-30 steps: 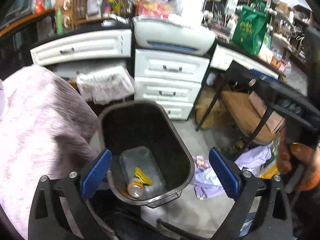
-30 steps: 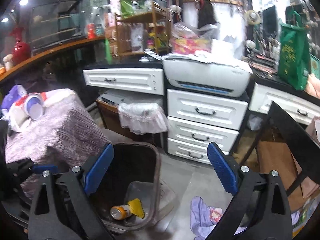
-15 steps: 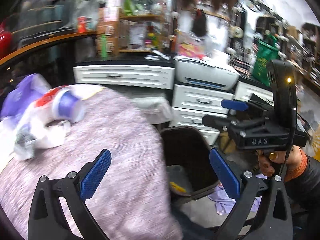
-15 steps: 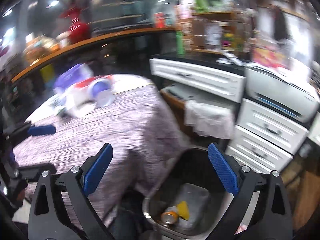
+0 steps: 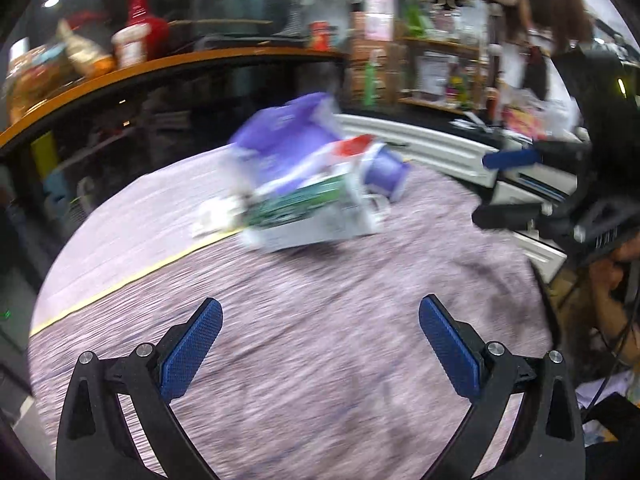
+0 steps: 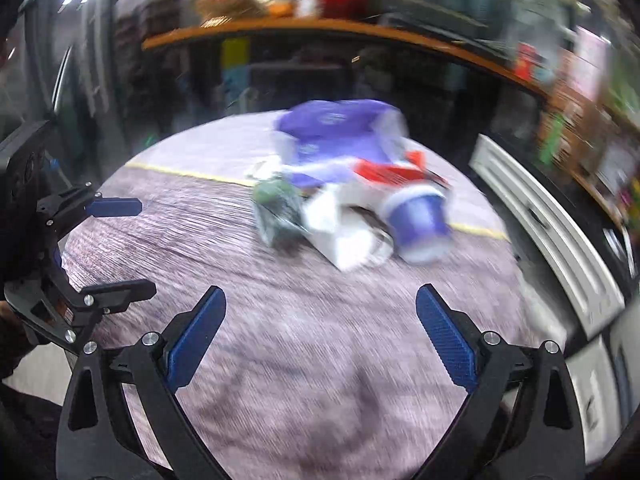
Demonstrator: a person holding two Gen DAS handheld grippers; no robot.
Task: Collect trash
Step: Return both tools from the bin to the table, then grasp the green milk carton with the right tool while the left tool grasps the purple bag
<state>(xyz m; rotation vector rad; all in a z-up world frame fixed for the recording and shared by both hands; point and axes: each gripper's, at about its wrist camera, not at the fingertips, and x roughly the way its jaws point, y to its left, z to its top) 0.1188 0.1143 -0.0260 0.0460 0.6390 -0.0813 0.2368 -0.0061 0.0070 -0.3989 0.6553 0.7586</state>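
Purple-clothed worktop point(image 5: 320, 320): blurred trash pile point(image 5: 312, 200) at 12 o'clock; L tongs point(image 5: 320, 344) & R tongs point(image 6: 320, 336) both spread wide, empty.

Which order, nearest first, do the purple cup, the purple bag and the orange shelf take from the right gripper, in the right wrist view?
From the right gripper:
1. Purple cup, on its side on the tablecloth, ahead and to the right.
2. Purple bag, at the back of the trash pile.
3. Orange shelf, beyond the table.

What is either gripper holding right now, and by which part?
Nothing. The left gripper and right gripper are both open and empty above the tablecloth; the trash pile lies untouched.
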